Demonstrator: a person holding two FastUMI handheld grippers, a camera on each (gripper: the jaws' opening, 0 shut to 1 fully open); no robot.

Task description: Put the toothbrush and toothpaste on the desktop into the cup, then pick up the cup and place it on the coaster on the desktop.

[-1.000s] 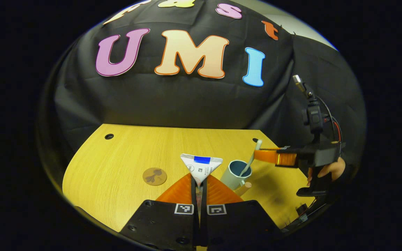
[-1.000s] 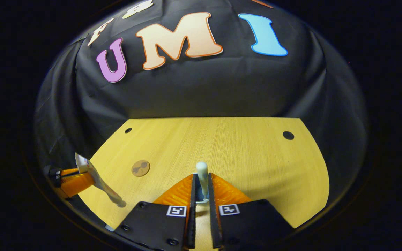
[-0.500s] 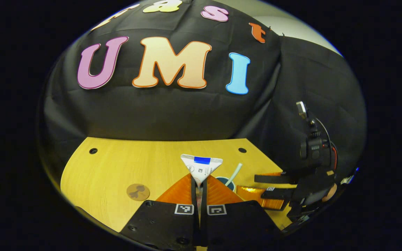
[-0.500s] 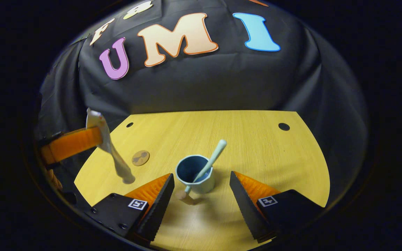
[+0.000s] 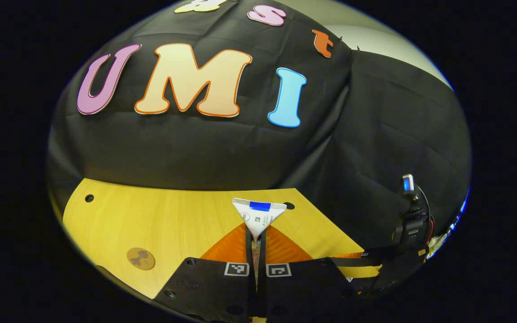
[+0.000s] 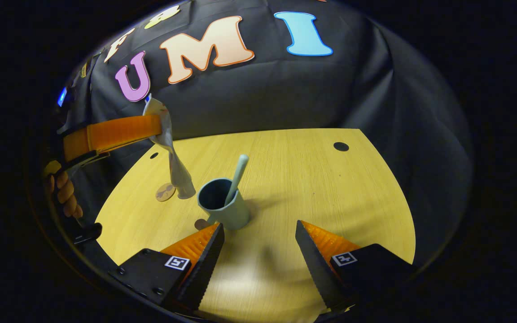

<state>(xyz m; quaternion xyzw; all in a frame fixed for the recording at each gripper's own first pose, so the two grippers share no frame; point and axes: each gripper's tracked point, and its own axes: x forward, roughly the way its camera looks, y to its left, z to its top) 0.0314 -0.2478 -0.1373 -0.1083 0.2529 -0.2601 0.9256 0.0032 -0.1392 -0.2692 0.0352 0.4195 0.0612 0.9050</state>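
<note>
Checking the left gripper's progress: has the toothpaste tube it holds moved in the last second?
Yes. In the right gripper view the toothpaste tube has risen and come toward the cup, past the coaster.

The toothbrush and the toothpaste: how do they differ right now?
The toothbrush stands slanted inside the cup, free of any grip; the toothpaste hangs in the air beside the cup, cap end down, clamped by the left hand-held gripper. The toothbrush is a slim pale green stick; the toothpaste is a flat, whitish tube, wide at its crimped end. The right hand-held gripper is open, holding neither. Both are light-coloured.
</note>
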